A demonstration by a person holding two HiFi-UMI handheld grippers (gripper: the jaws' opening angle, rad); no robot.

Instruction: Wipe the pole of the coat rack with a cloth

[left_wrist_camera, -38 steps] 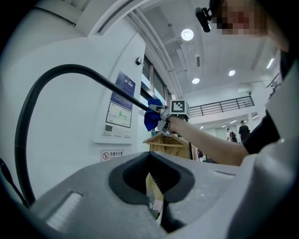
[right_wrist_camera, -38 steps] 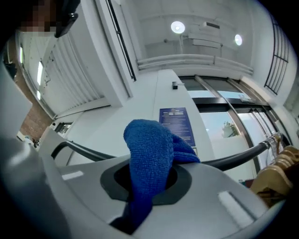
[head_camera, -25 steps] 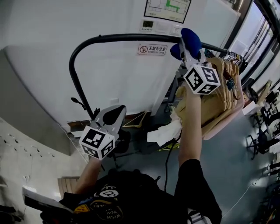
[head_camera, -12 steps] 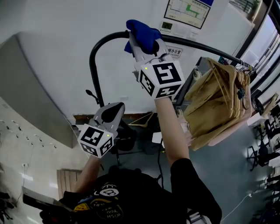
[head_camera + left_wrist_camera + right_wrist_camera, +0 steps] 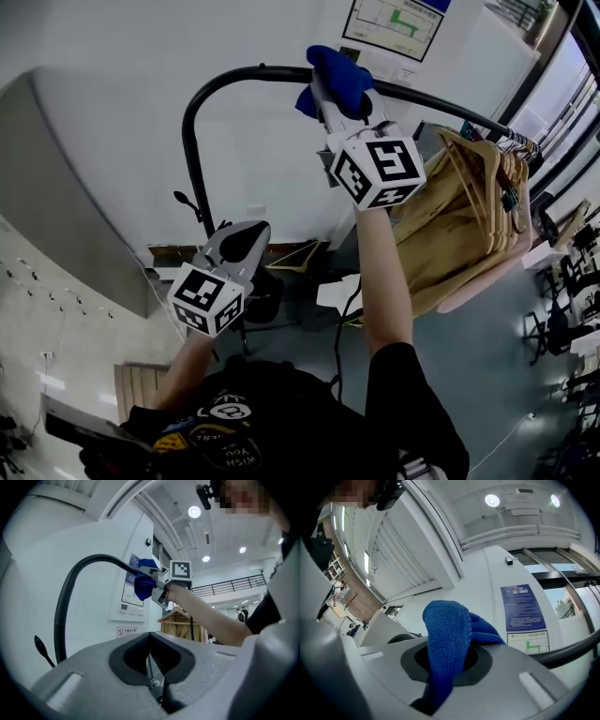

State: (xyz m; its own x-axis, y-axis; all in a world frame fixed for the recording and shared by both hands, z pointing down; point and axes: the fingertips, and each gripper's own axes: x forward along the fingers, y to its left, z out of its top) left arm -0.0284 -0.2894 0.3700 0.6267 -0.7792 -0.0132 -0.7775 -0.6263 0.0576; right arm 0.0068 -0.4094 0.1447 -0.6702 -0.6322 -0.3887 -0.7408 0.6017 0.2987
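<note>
Fingers on right gripper (image 5: 445,667) clamped on blue cloth (image 5: 449,630), wad bulging out past the tips. Head view: cloth (image 5: 337,73) sits upper centre of frame, against the top run of the black pole (image 5: 234,77), just right of the bend. Left gripper (image 5: 239,246) lower left, well below the pole, fingers together with nothing between. Wooden hangers (image 5: 469,206) bunched at right.

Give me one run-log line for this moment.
step: wipe pole | right gripper: shut on blue cloth, cloth pressed on coat rack pole | left gripper: shut, empty, held low | wooden hangers: bunched at right
</note>
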